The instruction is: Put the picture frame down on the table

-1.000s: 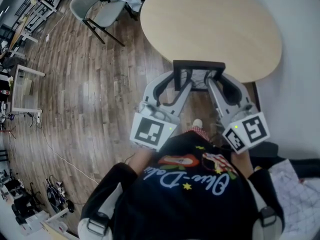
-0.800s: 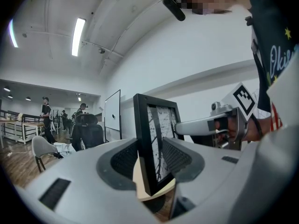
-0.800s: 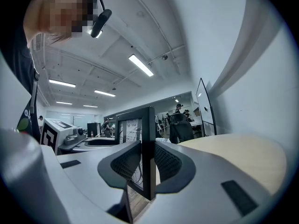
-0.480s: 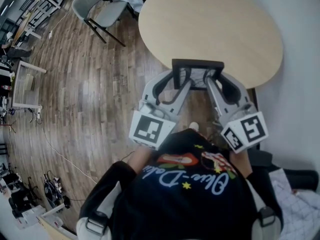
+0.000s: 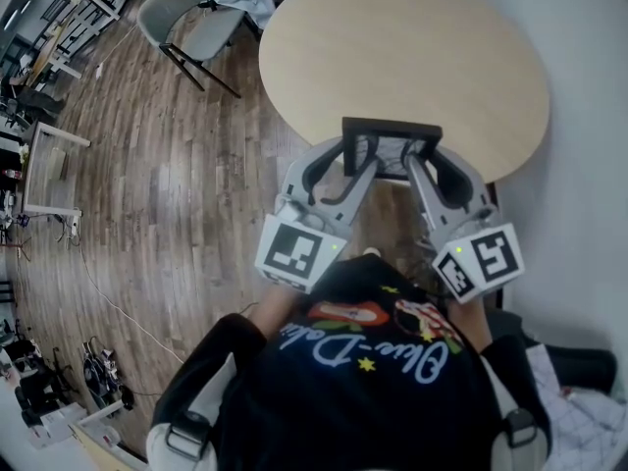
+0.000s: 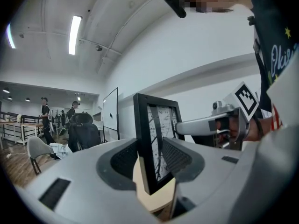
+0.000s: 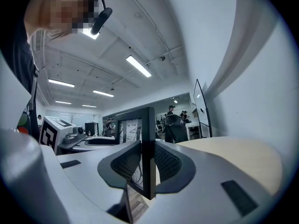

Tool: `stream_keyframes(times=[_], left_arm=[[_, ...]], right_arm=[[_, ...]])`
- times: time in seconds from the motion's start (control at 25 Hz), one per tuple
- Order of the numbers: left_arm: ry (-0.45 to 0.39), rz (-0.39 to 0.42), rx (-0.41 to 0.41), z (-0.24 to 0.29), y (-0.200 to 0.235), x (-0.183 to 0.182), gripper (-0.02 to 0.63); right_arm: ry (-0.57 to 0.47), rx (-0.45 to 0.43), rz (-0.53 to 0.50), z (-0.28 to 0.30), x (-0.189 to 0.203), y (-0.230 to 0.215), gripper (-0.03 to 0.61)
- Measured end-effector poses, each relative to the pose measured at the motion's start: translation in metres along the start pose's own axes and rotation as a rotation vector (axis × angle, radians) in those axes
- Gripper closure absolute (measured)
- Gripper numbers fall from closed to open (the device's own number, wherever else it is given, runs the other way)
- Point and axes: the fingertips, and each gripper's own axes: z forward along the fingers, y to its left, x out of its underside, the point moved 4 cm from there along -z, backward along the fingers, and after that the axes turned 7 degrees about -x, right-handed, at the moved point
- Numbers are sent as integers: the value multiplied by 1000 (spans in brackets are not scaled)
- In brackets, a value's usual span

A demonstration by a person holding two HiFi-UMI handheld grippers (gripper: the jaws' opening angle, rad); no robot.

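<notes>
Frame (image 5: 391,127) stands upright in the air between both grippers, over the near edge of the table (image 5: 412,47). No view shows for sure whether its lower edge touches the wood yet. The left gripper (image 5: 356,161) is clamped on the frame's left side bar and the right gripper (image 5: 422,162) on its right side bar, each pair of jaws pressing the black border from front and back. Holding both sides this way likely keeps the frame from swinging or tipping, and leaves the bottom edge free to meet the table first. The grippers point about level, which suits lowering it straight. The table is round, pale wood, smooth and bare, so the frame could stand anywhere on it. It sits close to a white wall (image 5: 589,116) on the right. To the left is a dark plank floor (image 5: 177,194) and a grey chair (image 5: 186,18) with cloth draped on it. The left gripper view shows a large workroom with strip lights (image 6: 74,34) and people (image 6: 45,111) far off.
</notes>
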Motion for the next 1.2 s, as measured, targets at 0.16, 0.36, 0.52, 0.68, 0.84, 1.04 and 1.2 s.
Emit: stream_keyframes(times=[0.16,0.36,0.52,0.68,0.84,1.04,1.2], left_arm=[[6,5,21,13,-5,14,462],[15,9,41,18,-6,21,462],[19,13,53,21,-6,24,462],[19,7,71,23,-6,28,462],[19,18,100,39,0,32,462],[28,15,126,82,32,28,462],[30,15,152,100,47,28,462]], right_arm=[[-2,21,13,-2,15,-12,503],[-2,41,26,-2,24,-15,503],[1,54,31,-2,27,-18,503],[5,74,27,-3,30,-16,503],[6,100,30,5,33,-29,503],[17,127,39,43,23,-61,503],[25,150,45,59,22,-73,503]])
